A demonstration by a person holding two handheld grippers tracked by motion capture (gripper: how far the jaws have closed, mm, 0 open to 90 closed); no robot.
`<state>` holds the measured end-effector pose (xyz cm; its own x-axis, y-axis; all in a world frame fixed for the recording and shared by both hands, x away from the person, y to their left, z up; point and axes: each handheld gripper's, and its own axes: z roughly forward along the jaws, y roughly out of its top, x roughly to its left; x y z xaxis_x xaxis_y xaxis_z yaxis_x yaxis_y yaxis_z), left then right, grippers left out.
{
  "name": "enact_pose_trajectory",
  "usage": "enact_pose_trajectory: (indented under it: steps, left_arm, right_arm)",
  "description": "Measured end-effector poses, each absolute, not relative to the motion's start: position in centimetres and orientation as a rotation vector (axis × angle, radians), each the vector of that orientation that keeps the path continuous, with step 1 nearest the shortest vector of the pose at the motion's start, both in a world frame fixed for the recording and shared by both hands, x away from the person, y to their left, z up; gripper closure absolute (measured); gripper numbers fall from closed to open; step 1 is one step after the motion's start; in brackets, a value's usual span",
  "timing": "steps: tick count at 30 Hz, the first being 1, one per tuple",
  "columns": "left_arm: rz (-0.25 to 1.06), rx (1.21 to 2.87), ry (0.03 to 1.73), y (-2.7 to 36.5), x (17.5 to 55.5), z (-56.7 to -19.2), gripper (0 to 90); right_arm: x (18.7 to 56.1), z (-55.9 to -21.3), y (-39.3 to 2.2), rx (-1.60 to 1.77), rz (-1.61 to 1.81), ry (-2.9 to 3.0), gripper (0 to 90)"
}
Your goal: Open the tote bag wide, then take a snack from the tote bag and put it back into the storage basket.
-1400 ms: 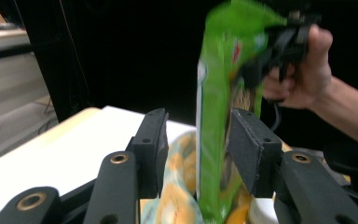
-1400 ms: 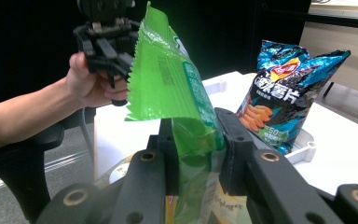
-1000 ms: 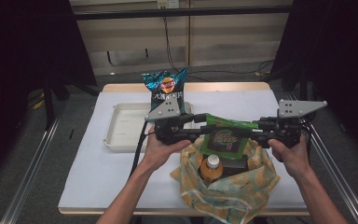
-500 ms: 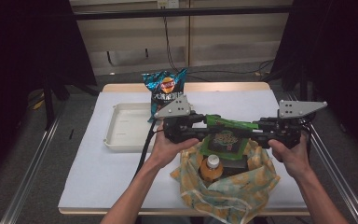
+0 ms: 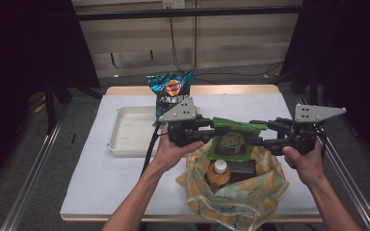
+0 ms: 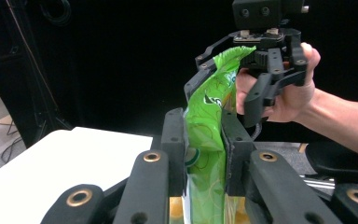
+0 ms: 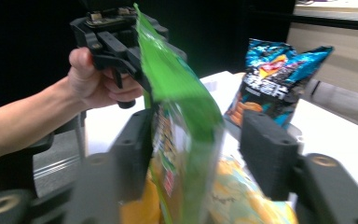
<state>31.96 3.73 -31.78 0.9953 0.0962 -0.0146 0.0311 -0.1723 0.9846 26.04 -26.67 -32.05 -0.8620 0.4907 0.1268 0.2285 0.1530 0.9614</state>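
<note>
A green snack bag (image 5: 233,139) hangs level between my two grippers, over an open yellow-patterned cloth bag (image 5: 241,197) that holds an orange-drink bottle (image 5: 219,172). My left gripper (image 5: 211,131) is at the snack bag's left end. In the left gripper view its jaws (image 6: 204,135) have just been closing and now pinch the green bag (image 6: 209,102). My right gripper (image 5: 261,137) is at the other end. Its jaws (image 7: 200,140) have just been opening and stand apart. The green bag (image 7: 177,93) lies against one pad, with a gap to the other.
A blue chip bag (image 5: 171,91) stands upright at the table's back, just behind a white tray (image 5: 125,139) on the left. The white tabletop (image 5: 101,183) has room at the front left. Metal rails run along both sides of the table.
My left gripper has shifted a little to the right onto the snack bag's end and its jaws have closed. The right gripper's jaws have spread. The snack bag stays over the cloth bag.
</note>
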Motion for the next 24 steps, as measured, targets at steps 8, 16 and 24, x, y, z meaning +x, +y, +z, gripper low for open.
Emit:
enact_pose_trajectory:
  steps: [8, 16, 24]
  left_arm:
    - [0.060, 1.712, 0.133, 4.8, 32.3, -31.0, 75.4]
    - [0.070, 1.721, 0.139, 5.6, 32.5, -30.2, 75.3]
    - [0.087, 1.690, 0.173, 7.4, 32.6, -29.4, 75.2]
  right_arm:
    - [24.5, -34.0, -27.3, 0.759, 1.729, 2.182, 23.4]
    - [22.1, -35.6, -27.3, 0.810, 1.658, 2.129, 14.3]
    - [20.6, -37.3, -27.8, 0.876, 1.623, 2.103, 5.4]
